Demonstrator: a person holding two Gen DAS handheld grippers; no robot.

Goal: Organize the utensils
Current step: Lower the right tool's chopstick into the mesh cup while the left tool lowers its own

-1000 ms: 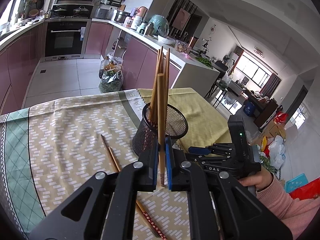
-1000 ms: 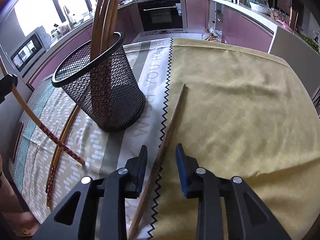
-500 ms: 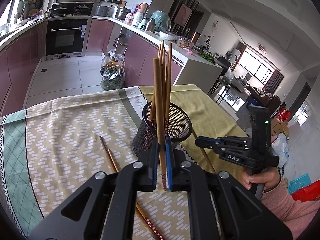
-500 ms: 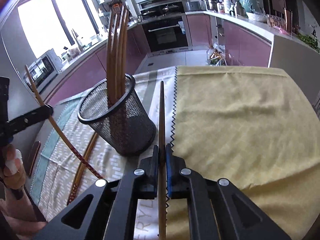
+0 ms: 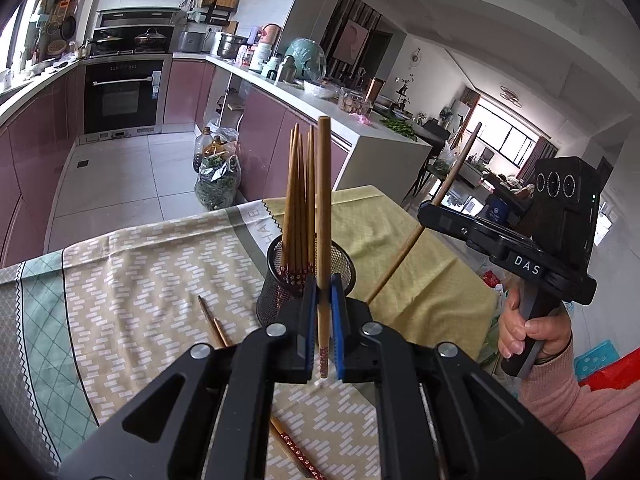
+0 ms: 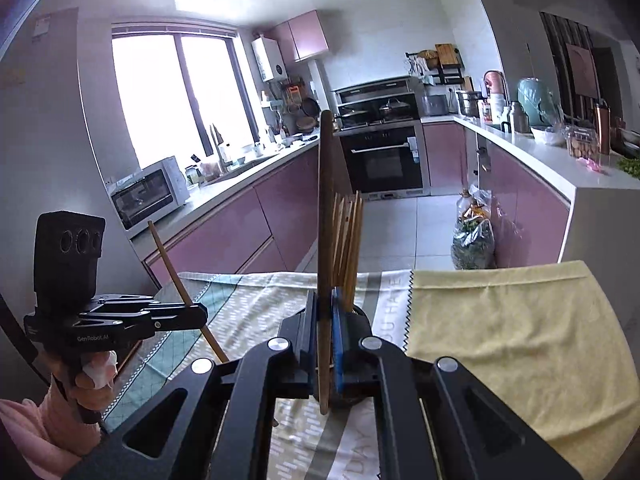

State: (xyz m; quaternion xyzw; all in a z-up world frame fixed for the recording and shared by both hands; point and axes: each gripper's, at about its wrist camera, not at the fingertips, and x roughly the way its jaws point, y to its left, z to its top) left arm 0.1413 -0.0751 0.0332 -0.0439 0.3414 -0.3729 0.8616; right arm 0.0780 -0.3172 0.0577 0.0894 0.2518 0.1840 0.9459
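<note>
From your left camera, your left gripper (image 5: 323,328) stays clamped on a long brown wooden chopstick (image 5: 323,216), upright just in front of the black mesh cup (image 5: 280,280) full of chopsticks. From your right camera, your right gripper (image 6: 324,344) has snapped shut on the plain wooden chopstick (image 6: 325,248) and lifted it off the yellow cloth (image 6: 520,340), so both can go into the cup next.

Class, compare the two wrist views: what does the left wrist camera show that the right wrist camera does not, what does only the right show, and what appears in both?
Only the left wrist view: loose chopsticks lying on the tablecloth, and the mesh holder in full. Only the right wrist view: the window and a microwave. Both: the oven, and each gripper, left and right, shut on a chopstick.
</note>
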